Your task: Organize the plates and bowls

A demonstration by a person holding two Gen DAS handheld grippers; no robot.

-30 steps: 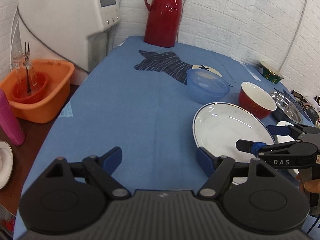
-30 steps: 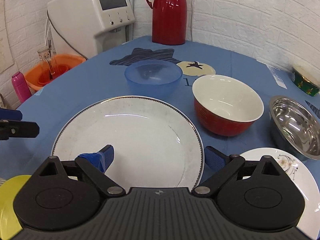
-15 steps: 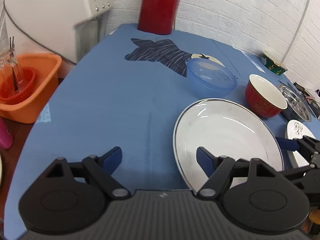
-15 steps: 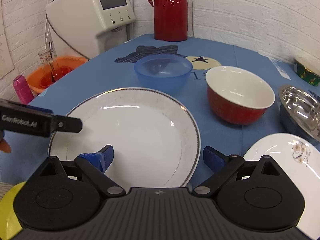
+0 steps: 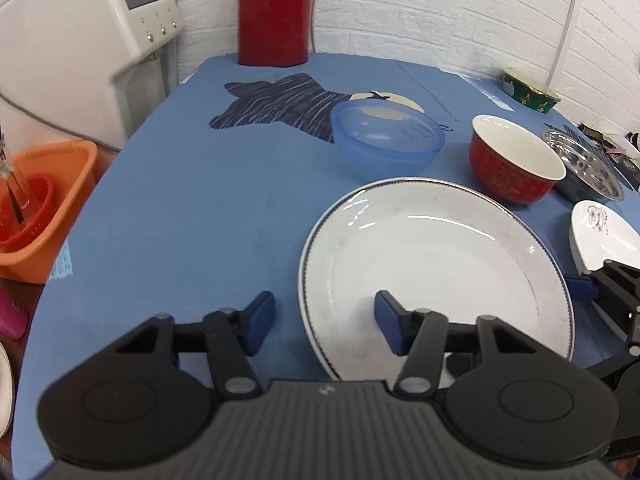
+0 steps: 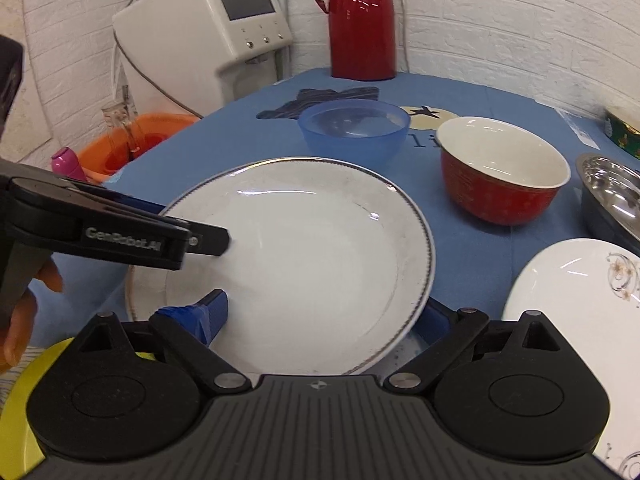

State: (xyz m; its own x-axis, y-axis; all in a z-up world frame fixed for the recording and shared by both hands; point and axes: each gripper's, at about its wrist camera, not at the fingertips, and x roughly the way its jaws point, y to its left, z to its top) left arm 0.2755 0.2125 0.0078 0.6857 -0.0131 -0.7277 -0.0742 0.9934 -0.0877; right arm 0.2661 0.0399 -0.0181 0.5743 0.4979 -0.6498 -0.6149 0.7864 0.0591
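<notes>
With both tools straddling opposite edges of the large white plate (image 6: pixel 304 248), the step in hand looks like a two-sided lift. The left hand-held gripper (image 5: pixel 324 322) gapes wide, rim between its pads; the right hand-held gripper (image 6: pixel 320 316) is equally spread, gripping nothing yet. The plate lies on the desk (image 5: pixel 180 200), with the blue bowl (image 6: pixel 354 130) just behind it and the red bowl (image 6: pixel 502 168) behind and to the right. Close evenly, lift level, and clear the small white plate (image 6: pixel 580 288) just right of it.
</notes>
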